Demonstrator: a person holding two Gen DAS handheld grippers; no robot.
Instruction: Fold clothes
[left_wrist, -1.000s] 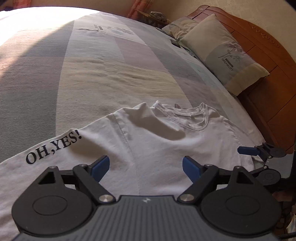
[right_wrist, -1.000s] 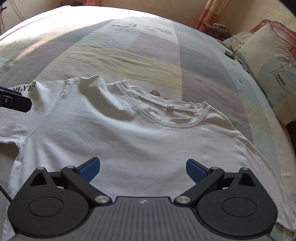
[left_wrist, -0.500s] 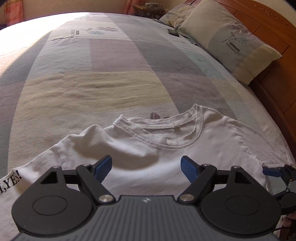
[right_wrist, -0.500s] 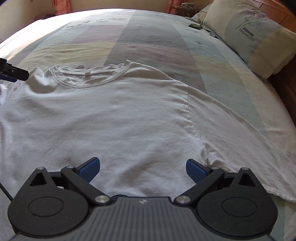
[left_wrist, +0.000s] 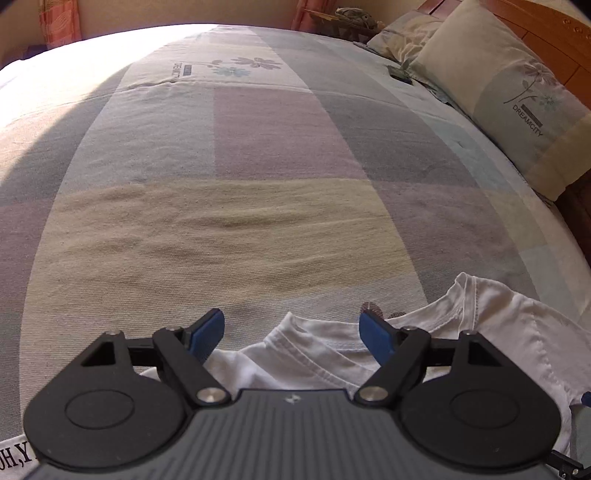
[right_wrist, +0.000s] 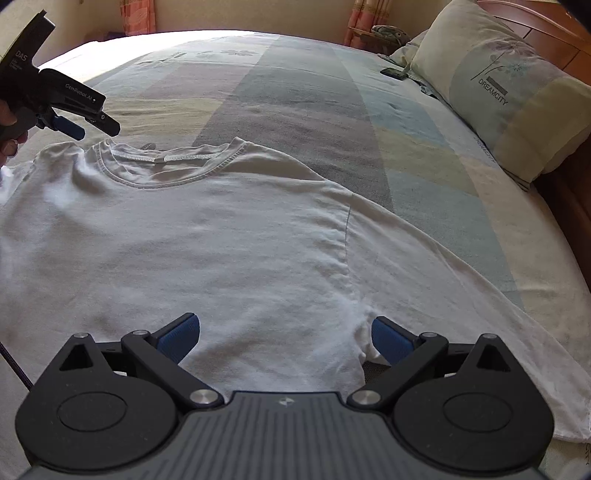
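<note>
White T-shirt (right_wrist: 229, 240) lies flat under both spread-jawed, empty grippers: left gripper (left_wrist: 291, 332) over its collar, right gripper (right_wrist: 286, 334) by its armpit.

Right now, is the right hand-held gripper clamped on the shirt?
No: the right hand-held gripper has its jaws spread wide above the flat white T-shirt.

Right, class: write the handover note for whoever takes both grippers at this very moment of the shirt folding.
Left gripper: open, empty, above the collar end of the white T-shirt.
Right gripper: open, empty, over the shirt's body near the armpit of the sleeve on the pillow side.
Shirt lies spread flat on the bedspread, collar away from the rig, both sleeves out.
Done: shirt laid out, apparently. No fold is visible.
Left: every fold; probably start by bringing a sleeve inward.
</note>
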